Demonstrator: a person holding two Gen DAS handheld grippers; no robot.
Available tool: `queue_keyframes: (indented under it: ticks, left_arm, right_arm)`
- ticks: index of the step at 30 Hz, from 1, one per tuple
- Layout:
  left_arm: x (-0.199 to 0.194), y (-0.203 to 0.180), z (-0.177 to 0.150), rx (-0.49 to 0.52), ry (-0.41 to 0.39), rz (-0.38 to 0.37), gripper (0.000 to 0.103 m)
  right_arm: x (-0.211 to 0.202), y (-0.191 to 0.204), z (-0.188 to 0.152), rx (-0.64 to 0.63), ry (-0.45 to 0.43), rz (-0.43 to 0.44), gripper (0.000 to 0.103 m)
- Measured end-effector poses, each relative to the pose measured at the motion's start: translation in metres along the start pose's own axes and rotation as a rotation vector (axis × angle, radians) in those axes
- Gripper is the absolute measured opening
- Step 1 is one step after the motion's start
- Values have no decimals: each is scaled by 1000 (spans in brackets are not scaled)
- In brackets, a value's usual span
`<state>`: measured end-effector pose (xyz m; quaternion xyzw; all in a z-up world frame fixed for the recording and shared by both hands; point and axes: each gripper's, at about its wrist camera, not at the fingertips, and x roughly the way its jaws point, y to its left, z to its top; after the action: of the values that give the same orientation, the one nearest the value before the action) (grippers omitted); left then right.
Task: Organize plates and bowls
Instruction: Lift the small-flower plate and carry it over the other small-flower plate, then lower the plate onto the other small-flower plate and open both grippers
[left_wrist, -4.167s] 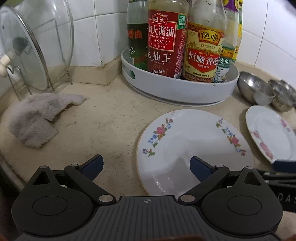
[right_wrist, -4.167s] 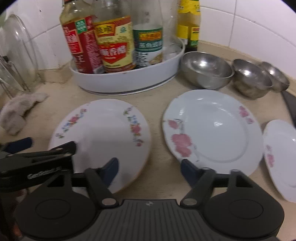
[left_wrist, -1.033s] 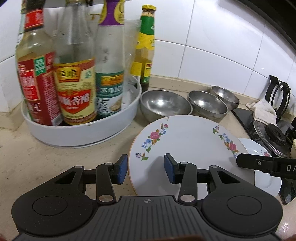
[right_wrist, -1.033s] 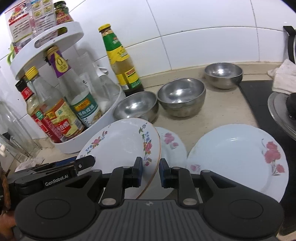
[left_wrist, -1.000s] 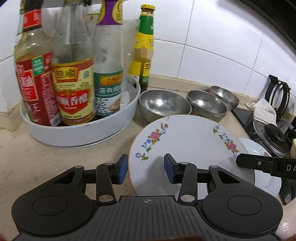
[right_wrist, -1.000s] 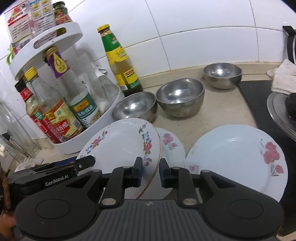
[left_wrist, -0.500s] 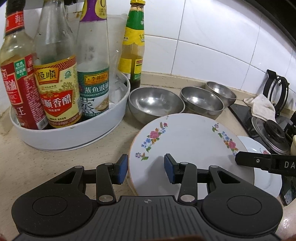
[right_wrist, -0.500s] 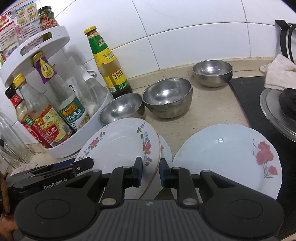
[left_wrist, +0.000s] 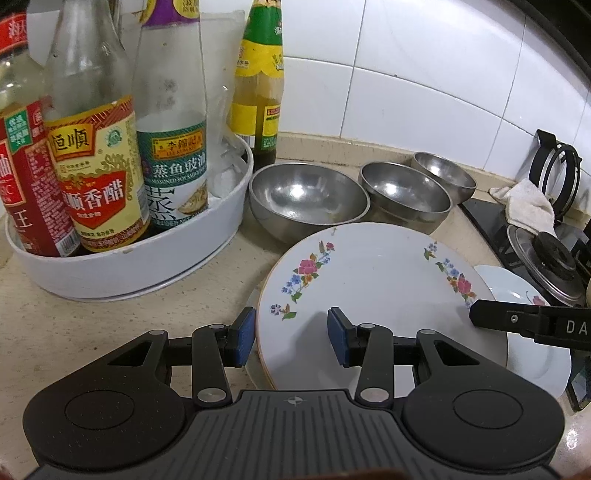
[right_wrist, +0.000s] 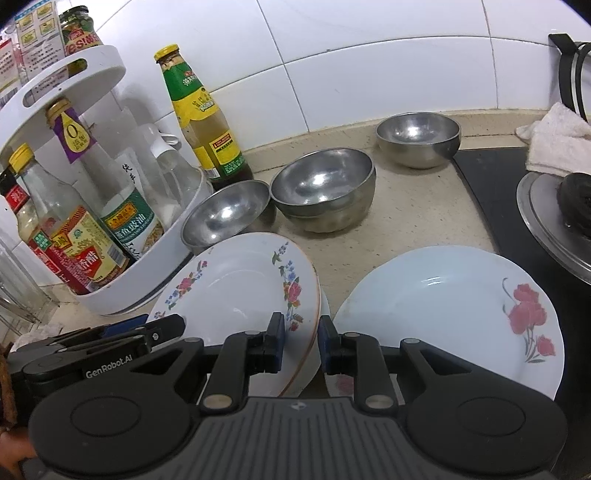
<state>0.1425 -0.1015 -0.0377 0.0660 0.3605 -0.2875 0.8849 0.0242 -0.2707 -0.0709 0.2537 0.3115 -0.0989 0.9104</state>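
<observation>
A white plate with coloured flower sprigs (left_wrist: 369, 288) (right_wrist: 236, 295) hangs tilted between both grippers, just in front of three steel bowls (left_wrist: 308, 199) (right_wrist: 321, 188). My left gripper (left_wrist: 291, 338) is shut on its left rim, one pad under the edge and one on top. My right gripper (right_wrist: 301, 343) is shut on its right rim. Each gripper shows in the other's view: the right gripper (left_wrist: 532, 325), the left gripper (right_wrist: 110, 347). A pale plate with pink flowers (right_wrist: 343, 384) lies under the held plate, mostly hidden. A larger red-flowered plate (right_wrist: 454, 306) lies to the right.
A white turntable tray (left_wrist: 129, 266) packed with sauce bottles stands at the left. A green-capped bottle (right_wrist: 199, 114) stands behind the bowls. At the right are a black stove with a pan lid (right_wrist: 554, 221) and a white cloth (right_wrist: 557, 144). Tiled wall runs behind.
About four seconds ago the flowered plate lay flat on the counter with both grippers open. Over the last second both grippers, still gripping it, have drifted slightly toward the bowls and lower.
</observation>
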Motion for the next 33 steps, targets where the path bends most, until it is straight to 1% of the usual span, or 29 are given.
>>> queue_keyframes:
  ticks: [11, 16, 21, 27, 33]
  left_arm:
    - [13, 0, 0, -3, 33, -12, 50]
    - [14, 1, 2, 0, 19, -11, 49]
    - [11, -2, 7, 10, 4, -18, 48]
    - [6, -12, 7, 40, -6, -2, 48]
    - [-1, -27, 5, 67, -31, 49, 51]
  right_arm:
    - [12, -3, 1, 4, 23, -26, 20]
    - [20, -7, 1, 14, 46, -38, 21]
    - [12, -5, 9, -28, -14, -42, 21]
    - [5, -11, 13, -26, -23, -32, 21]
    - [-4, -9, 13, -59, -26, 3, 21]
